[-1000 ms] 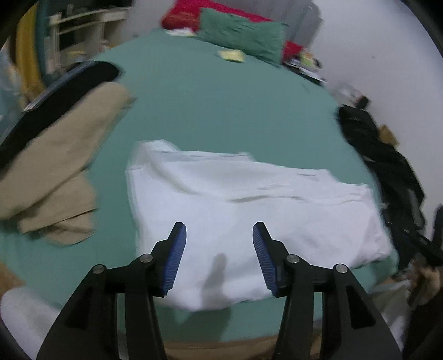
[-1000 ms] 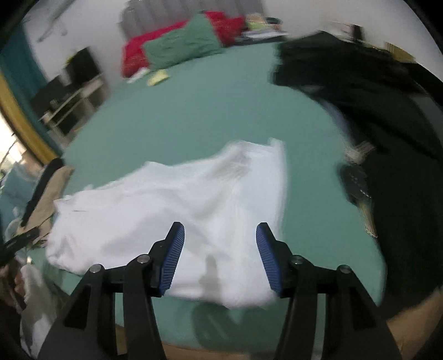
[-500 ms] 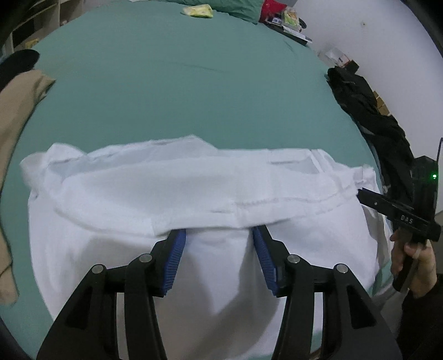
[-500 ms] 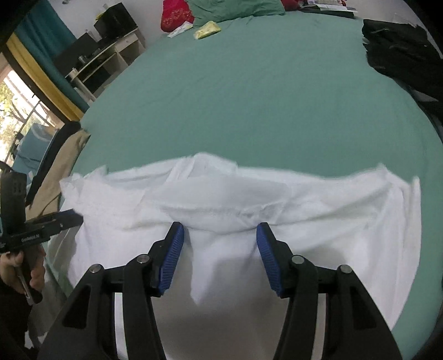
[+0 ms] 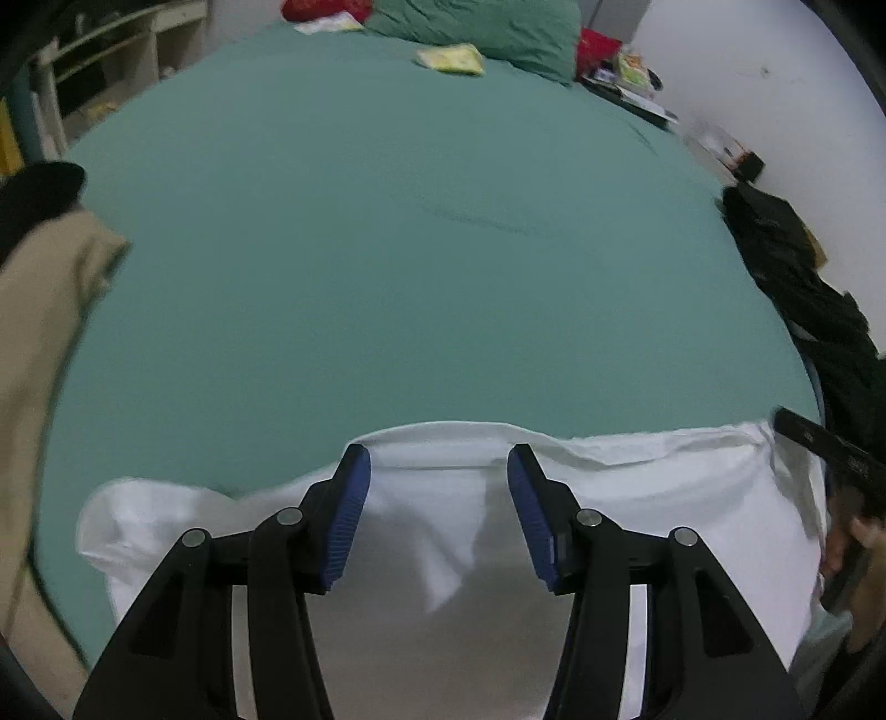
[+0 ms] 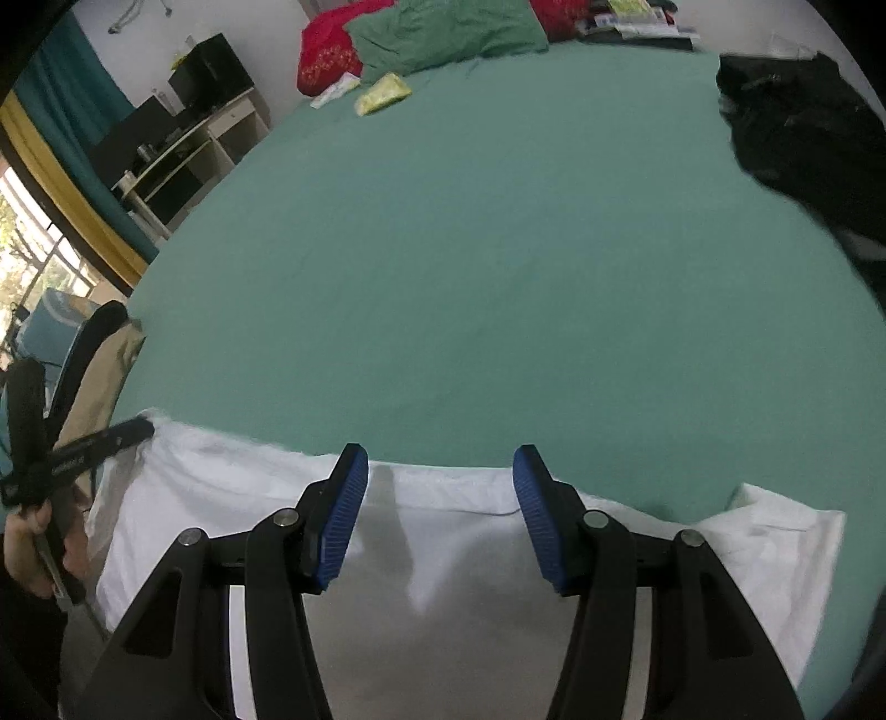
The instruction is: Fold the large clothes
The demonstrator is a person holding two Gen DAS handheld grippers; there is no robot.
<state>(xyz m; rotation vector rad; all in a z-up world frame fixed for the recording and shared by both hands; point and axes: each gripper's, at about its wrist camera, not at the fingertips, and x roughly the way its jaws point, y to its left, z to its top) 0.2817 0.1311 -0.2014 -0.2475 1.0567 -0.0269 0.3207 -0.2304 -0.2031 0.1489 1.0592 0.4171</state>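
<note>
A white garment (image 5: 653, 498) lies spread across the near edge of the green bed (image 5: 387, 249); it also shows in the right wrist view (image 6: 221, 498). My left gripper (image 5: 437, 498) is open, its blue pads just above the garment's far hem, holding nothing. My right gripper (image 6: 440, 498) is open over the same hem, further right along the cloth. The other gripper shows at each view's edge: the right one (image 5: 825, 448) and the left one (image 6: 83, 448).
A beige garment over a black one (image 5: 39, 310) lies at the bed's left edge. A black clothes pile (image 6: 808, 133) lies at the right. Green and red pillows (image 6: 443, 33) and a yellow packet (image 6: 385, 91) sit at the far end. Shelves (image 6: 183, 144) stand left.
Both grippers have moved forward over the white garment to its far hem and tilted up, so more of the green bed shows. Both stay open.
</note>
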